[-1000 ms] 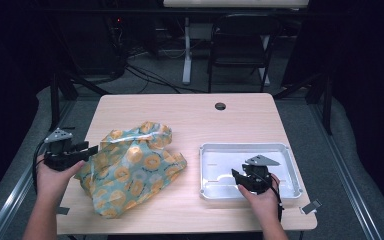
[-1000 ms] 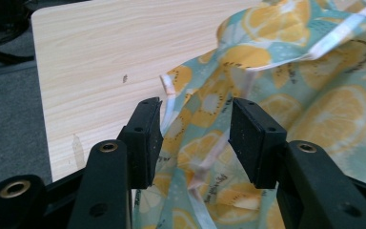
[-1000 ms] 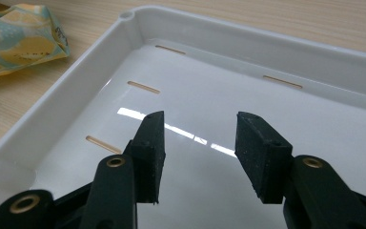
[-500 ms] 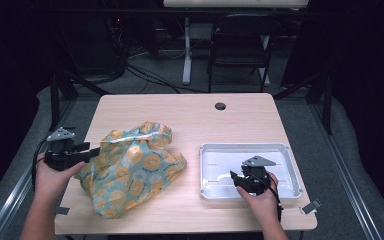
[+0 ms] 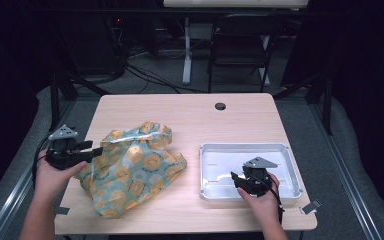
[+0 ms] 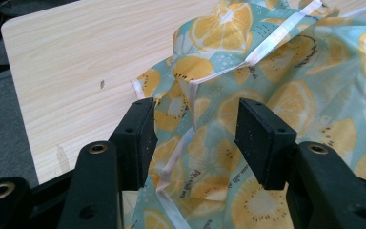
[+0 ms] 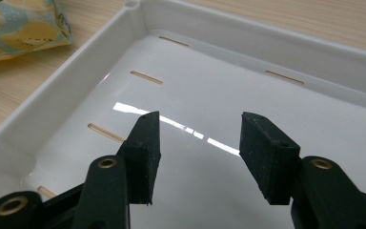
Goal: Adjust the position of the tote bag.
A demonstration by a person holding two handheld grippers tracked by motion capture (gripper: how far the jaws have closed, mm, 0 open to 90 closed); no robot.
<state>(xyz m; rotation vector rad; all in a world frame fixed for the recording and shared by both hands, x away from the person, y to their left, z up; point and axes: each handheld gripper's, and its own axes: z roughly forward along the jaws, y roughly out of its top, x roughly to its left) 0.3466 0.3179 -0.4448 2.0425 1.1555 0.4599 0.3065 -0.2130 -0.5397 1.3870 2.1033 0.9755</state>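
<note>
The bag (image 5: pixel 132 167) lies on the table's (image 5: pixel 190 112) left; my left gripper (image 6: pixel 195 138) has just been opening, cloth loose between its jaws. My right gripper (image 7: pixel 198 152) gapes, empty, over the tray (image 5: pixel 287 150).

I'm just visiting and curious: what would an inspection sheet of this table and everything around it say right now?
Surface: wooden table, round hole near its far edge.
Job's things: orange-print cloth bag, crumpled, on the left; white tray, nothing in it, on the right.
Clutter: bits of tape at the near table edge.
Grippers: left gripper open, jaws have just been opening, bag fabric between them, pads not pressing; right gripper open above the tray floor.
Cables: one trails from each gripper; more lie on the floor beyond.
Surroundings: dark room, folding chair behind the table.
</note>
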